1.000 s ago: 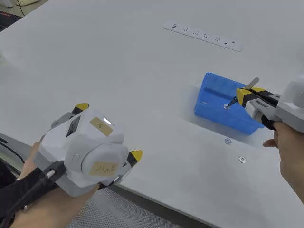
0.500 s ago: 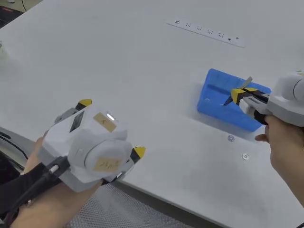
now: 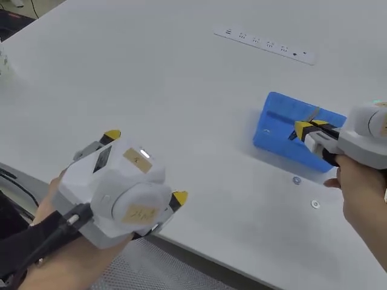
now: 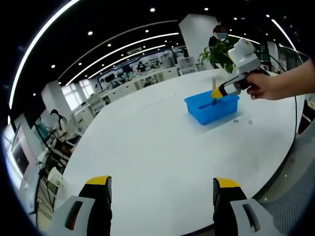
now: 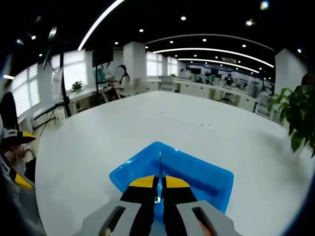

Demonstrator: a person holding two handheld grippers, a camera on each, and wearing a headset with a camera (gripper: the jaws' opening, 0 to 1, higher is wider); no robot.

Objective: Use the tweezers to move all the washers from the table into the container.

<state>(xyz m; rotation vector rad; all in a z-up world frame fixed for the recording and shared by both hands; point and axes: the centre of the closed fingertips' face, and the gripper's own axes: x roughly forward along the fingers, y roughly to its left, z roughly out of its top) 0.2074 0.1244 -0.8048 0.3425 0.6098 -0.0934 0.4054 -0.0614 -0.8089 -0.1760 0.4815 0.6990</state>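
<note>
Little has moved since a second ago, apart from the camera's own drift: the right gripper (image 3: 305, 130) stays over the blue container (image 3: 266, 142), and the tweezers (image 5: 160, 164) it carries now lie a touch flatter, their tip still pointing down into the container. Its jaws are pressed together on the tweezers, gripping them near the middle. Whether the tip holds a washer at this moment is too small to tell, and so is what already lies on the container's floor. Two washers (image 3: 296, 180) remain on the white counter (image 3: 181, 90), where they lay before. One sits just beside the container's near wall and the other (image 3: 315, 204) a little farther out on the same side, the two apart from each other. The left gripper (image 3: 146, 165) hangs well away from the container, above the counter's near edge, with its jaws wide apart and nothing between them. Judging from this, the task is partly done at best, with a drop into the container probably under way or just finished. At least two more pick-ups are left, starting most likely with the washer nearest the container.
</note>
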